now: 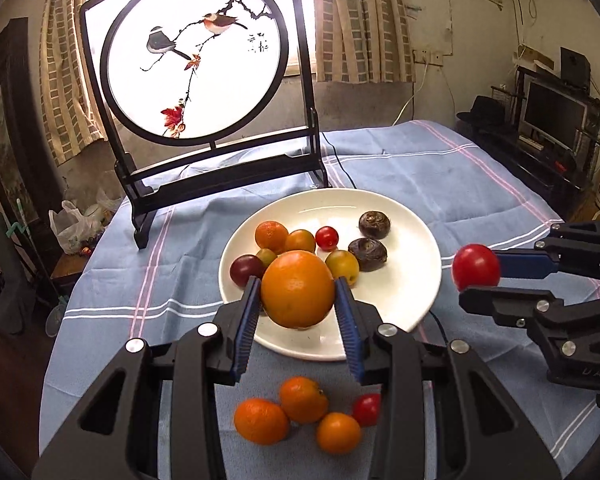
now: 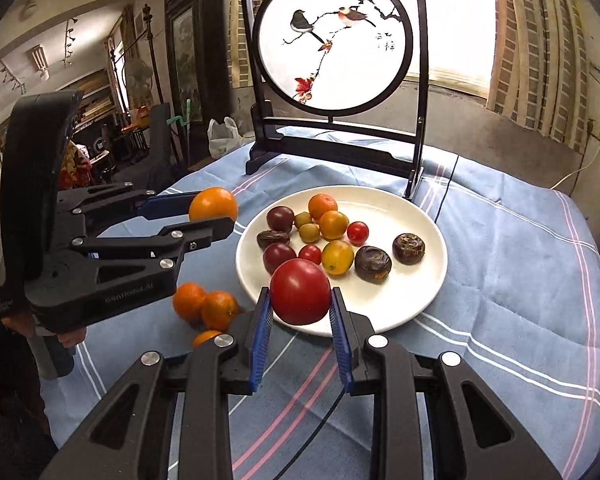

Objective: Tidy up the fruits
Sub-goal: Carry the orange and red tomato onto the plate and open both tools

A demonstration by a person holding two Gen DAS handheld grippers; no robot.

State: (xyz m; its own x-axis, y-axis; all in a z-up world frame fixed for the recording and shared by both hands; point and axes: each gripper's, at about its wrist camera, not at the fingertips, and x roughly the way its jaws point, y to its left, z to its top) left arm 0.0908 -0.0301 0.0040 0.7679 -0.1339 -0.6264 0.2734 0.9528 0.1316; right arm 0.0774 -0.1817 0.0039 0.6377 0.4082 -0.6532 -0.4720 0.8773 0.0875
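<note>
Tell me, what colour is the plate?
White. The plate shows best in the right wrist view.

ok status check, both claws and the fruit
Left claw shut on orange. Right claw shut on tomato. Both above plate. Nothing blocking.

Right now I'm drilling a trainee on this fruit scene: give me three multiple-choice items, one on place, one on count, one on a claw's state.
1. Where is the bird screen?
A. behind the white plate
B. on it
C. under the cloth

2. How many dark wrinkled fruits lie at the plate's right side?
A. none
B. two
C. five

3. The left claw is
A. empty
B. shut on the orange
C. shut on the tomato

Key: 1 A, it stands beyond the far rim; 2 B, two lie side by side; 3 B, the pads press the orange, while the right claw holds the tomato.
</note>
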